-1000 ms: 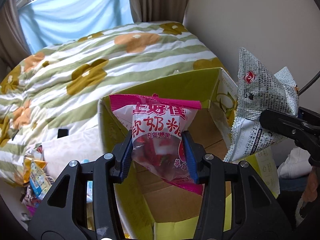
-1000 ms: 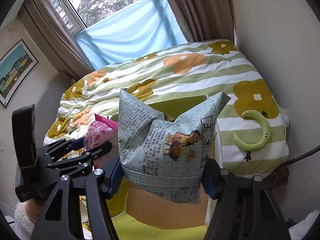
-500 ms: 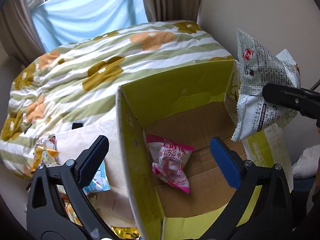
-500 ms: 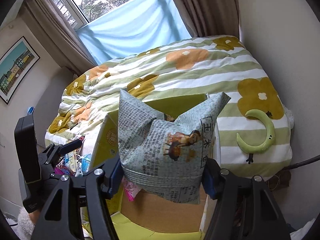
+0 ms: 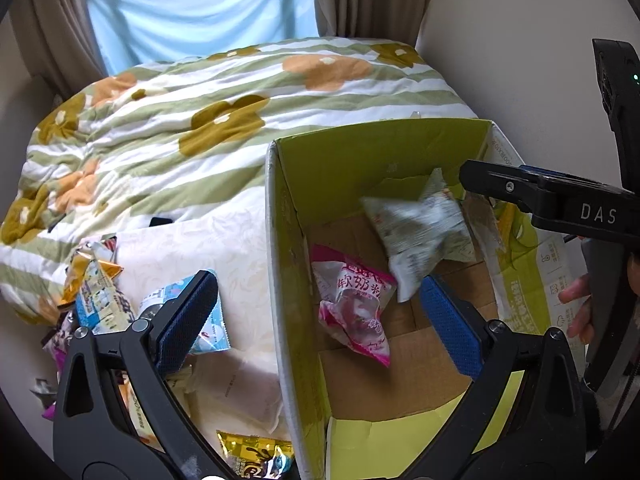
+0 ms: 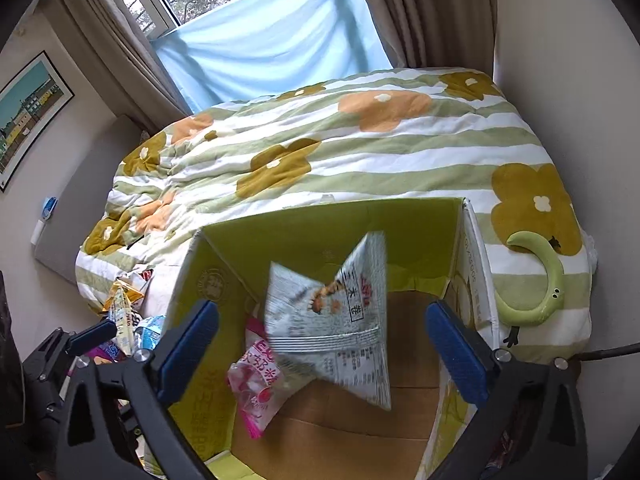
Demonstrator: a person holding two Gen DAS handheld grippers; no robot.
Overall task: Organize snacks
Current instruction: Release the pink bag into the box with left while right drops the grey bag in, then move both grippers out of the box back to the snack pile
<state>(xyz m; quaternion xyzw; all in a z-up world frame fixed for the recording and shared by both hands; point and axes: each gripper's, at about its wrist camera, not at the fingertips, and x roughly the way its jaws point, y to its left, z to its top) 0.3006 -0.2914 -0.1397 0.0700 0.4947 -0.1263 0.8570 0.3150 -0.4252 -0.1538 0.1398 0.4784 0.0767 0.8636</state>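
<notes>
An open yellow-green cardboard box [image 5: 280, 240] [image 6: 320, 220] stands beside the bed. A pink candy bag [image 5: 352, 300] [image 6: 256, 376] lies on its floor. A grey newsprint-pattern snack bag [image 5: 420, 232] [image 6: 340, 320] is blurred inside the box, free of both grippers. My left gripper [image 5: 316, 312] is open and empty, straddling the box's left wall. My right gripper [image 6: 320, 344] is open and empty above the box; one of its fingers [image 5: 520, 192] shows in the left wrist view.
Several loose snack packets [image 5: 100, 292] [image 6: 124, 312] lie on a white surface left of the box. A gold packet [image 5: 256, 456] lies by the box's near corner. A flowered quilt [image 5: 200, 120] covers the bed. A green crescent toy [image 6: 540, 280] lies on the right.
My left gripper opened and the pink bag dropped into the box. My right gripper then opened and the grey bag fell into the box.
</notes>
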